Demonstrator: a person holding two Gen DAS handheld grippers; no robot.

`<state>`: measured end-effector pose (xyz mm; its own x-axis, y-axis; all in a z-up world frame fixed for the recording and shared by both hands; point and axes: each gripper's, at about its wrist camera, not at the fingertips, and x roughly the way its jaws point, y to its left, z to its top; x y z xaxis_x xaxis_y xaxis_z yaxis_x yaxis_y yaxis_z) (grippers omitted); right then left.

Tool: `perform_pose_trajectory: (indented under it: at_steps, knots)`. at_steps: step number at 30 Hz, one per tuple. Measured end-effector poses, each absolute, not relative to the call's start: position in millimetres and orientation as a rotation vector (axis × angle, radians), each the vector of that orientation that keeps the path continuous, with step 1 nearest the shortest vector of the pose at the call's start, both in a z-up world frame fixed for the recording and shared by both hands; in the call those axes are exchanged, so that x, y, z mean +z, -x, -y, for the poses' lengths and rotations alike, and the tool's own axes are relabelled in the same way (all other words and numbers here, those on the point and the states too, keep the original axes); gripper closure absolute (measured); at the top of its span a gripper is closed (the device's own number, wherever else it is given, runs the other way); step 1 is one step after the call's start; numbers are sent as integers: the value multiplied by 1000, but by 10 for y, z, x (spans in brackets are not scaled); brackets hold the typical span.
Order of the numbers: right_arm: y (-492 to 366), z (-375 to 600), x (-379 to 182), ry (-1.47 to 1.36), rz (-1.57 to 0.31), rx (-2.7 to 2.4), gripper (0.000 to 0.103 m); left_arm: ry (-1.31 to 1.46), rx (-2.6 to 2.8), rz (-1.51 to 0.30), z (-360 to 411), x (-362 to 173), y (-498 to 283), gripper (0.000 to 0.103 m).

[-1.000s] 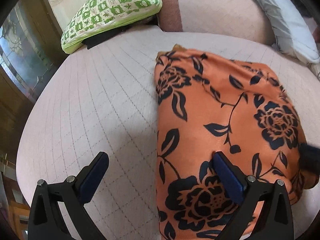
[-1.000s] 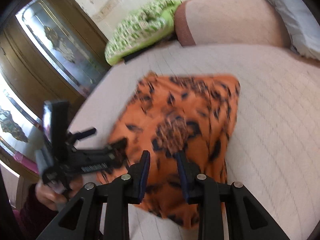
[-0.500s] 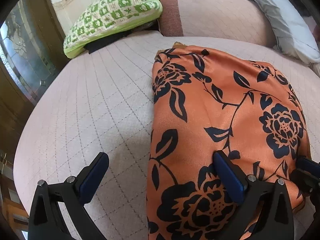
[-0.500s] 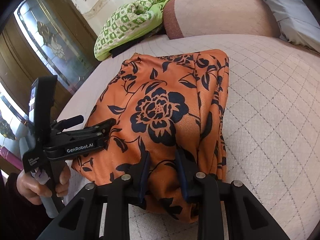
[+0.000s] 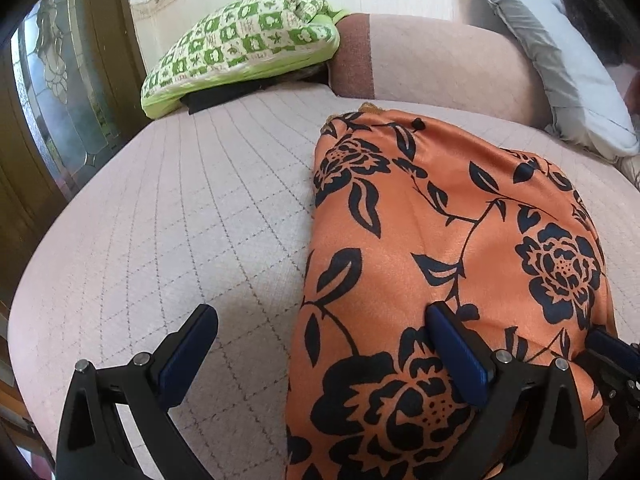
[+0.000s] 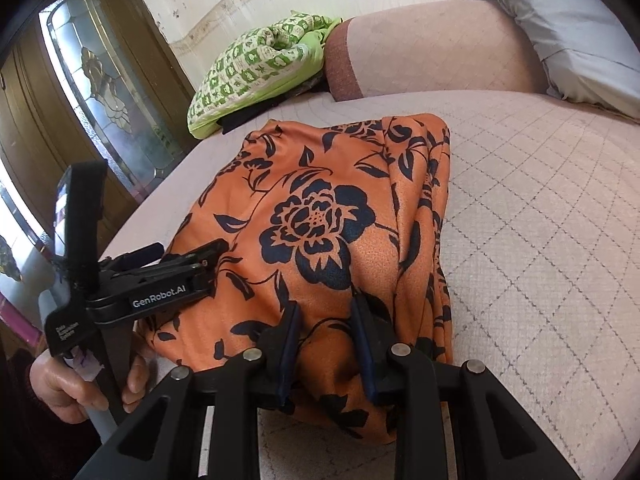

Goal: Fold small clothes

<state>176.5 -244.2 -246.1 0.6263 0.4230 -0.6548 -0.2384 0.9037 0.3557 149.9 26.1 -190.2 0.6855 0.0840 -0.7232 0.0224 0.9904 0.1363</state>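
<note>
An orange garment with black flowers (image 5: 448,240) lies folded on the pink quilted bed (image 5: 200,216); it also shows in the right wrist view (image 6: 328,220). My left gripper (image 5: 320,344) is open wide, its left finger over the bed and its right finger (image 5: 452,340) resting on the garment near its left edge. My right gripper (image 6: 326,328) is shut on the garment's near edge, with cloth bunched between its pads. The left gripper also shows in the right wrist view (image 6: 192,256), low at the garment's left side.
A green and white checked cushion (image 5: 244,52) lies at the far left by the pink headboard bolster (image 5: 440,60). A grey pillow (image 5: 560,60) leans at the far right. A wooden cabinet with glass doors (image 6: 100,92) stands left of the bed.
The right gripper has settled on the garment's near edge and the cloth now lies flatter and steadier. The left gripper has stayed open and moved a little closer over the garment.
</note>
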Motion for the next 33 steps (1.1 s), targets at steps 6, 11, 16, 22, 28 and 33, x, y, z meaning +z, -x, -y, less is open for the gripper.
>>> perform_pose_trajectory:
  at_steps: [6, 11, 16, 22, 28, 33]
  knots:
    - [-1682, 2437, -2413, -231, -804, 367, 73, -163, 26, -812, -201, -1653, -1223, 0]
    - [-1562, 2464, -2268, -225, -785, 348, 72, -186, 2, -746, -123, -1323, -834, 0]
    - [-1423, 2525, -2039, -248, -735, 341, 67, -201, 6, -681, -89, -988, -550, 0]
    - [-1142, 2625, -1691, -262, -625, 319, 35, -198, 35, -646, -114, -690, -400, 0]
    - [-915, 2700, -1453, -262, -546, 291, 35, -214, 61, -626, -113, -503, -300, 0]
    - [-759, 2746, -1332, -271, -505, 285, 35, -217, 60, -635, -100, -411, -239, 0]
